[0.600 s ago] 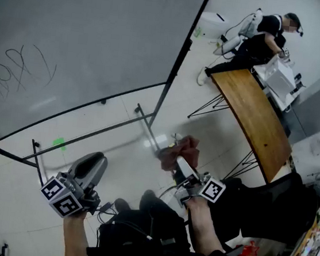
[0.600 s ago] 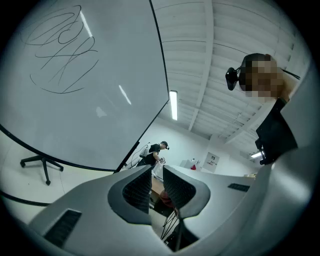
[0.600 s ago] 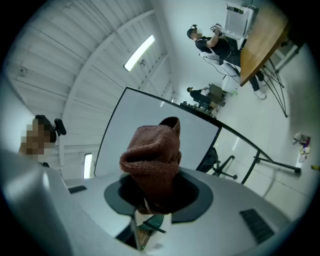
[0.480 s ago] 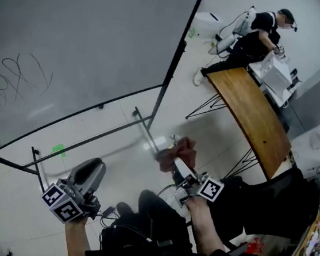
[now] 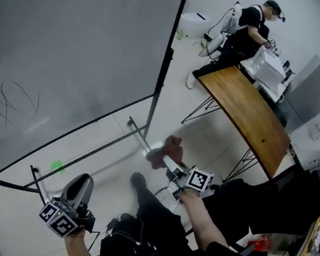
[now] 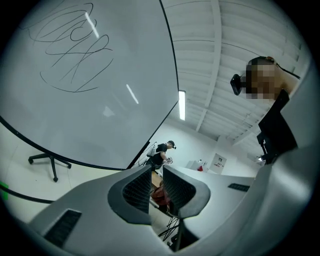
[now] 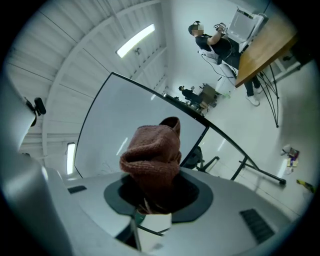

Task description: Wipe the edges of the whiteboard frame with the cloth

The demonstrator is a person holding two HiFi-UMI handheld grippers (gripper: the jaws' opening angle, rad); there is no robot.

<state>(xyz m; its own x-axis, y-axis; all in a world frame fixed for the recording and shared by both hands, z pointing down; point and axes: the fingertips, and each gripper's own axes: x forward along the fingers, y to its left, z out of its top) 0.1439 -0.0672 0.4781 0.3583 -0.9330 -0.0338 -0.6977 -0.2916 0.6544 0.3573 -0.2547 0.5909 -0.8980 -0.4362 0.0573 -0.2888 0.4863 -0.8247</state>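
The right gripper (image 5: pixel 166 159) has its fingers clamped on the brown cloth (image 5: pixel 167 147), which bunches up above the jaws. The cloth hangs over the floor, just right of the stand's foot bar (image 5: pixel 138 132) and apart from the whiteboard (image 5: pixel 72 44) and its dark right frame edge (image 5: pixel 167 56). The left gripper (image 5: pixel 80 183) sits low at the near left, its fingers a narrow gap apart with nothing between them. A wooden table (image 5: pixel 248 115) and 1 other person (image 5: pixel 241 33) are at the far right.
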